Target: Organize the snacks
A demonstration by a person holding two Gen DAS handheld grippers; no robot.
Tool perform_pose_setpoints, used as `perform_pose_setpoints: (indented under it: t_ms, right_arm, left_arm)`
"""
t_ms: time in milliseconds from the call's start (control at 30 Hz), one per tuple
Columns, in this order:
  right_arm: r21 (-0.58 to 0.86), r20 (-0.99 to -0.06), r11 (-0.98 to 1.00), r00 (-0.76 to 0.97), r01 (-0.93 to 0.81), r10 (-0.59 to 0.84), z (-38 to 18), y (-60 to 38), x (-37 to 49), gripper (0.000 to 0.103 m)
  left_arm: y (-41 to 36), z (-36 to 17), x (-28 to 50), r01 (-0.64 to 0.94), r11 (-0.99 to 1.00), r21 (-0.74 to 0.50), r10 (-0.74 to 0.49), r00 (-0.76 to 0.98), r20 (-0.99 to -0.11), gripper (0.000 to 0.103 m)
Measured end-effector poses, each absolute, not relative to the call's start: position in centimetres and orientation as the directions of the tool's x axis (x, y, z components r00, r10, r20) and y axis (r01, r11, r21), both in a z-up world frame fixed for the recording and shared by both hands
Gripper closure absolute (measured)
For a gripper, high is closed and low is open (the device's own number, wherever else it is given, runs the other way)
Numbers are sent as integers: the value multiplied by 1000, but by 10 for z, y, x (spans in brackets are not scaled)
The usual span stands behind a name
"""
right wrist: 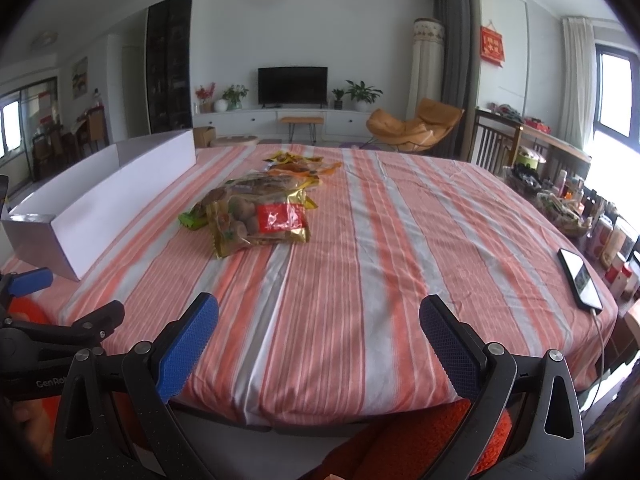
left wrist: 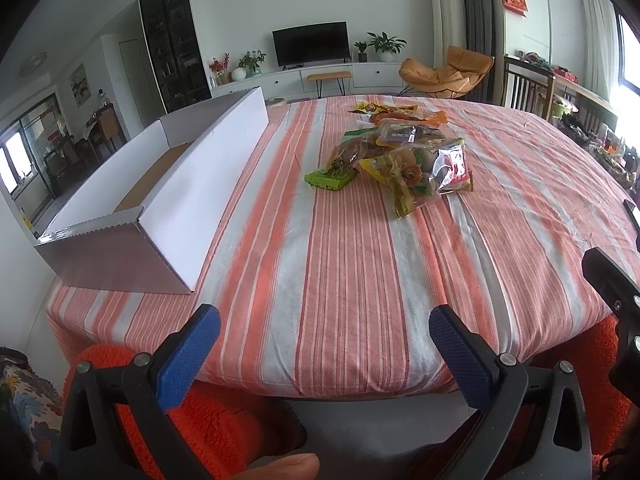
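Note:
A heap of snack packets [left wrist: 404, 148] [right wrist: 264, 204] lies in the middle of the table on a striped orange and white cloth [left wrist: 340, 260] [right wrist: 360, 280]. A long white cardboard box [left wrist: 176, 184] [right wrist: 100, 196], open at the top, stands along the table's left side. My left gripper [left wrist: 325, 322] hovers open over the near table edge, nothing between its blue fingers. My right gripper [right wrist: 319, 314] is also open and holds nothing, at the near edge, well short of the snacks. The left gripper's body [right wrist: 60, 332] shows at the right wrist view's left.
A phone [right wrist: 580, 278] with a cable lies at the table's right edge. Jars and bottles [right wrist: 600, 224] crowd a surface to the right. A person's orange-clad legs [left wrist: 208, 408] are below the near edge. Beyond the table are a TV [right wrist: 293, 85], plants and an orange chair [right wrist: 412, 126].

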State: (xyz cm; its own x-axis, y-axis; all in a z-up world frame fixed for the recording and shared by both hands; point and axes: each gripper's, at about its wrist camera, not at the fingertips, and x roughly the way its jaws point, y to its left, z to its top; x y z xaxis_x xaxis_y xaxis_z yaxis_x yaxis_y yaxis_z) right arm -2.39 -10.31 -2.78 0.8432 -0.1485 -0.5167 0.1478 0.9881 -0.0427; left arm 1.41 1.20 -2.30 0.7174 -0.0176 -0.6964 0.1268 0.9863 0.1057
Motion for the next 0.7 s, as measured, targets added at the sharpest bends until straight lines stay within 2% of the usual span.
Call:
perform_pose_setpoints:
  t_ms: [700]
  right_arm:
    - [-34, -531, 989, 836, 141, -137, -32, -103, -23, 1]
  left_arm:
    - [11, -29, 17, 133, 984, 114, -12, 700, -714, 0]
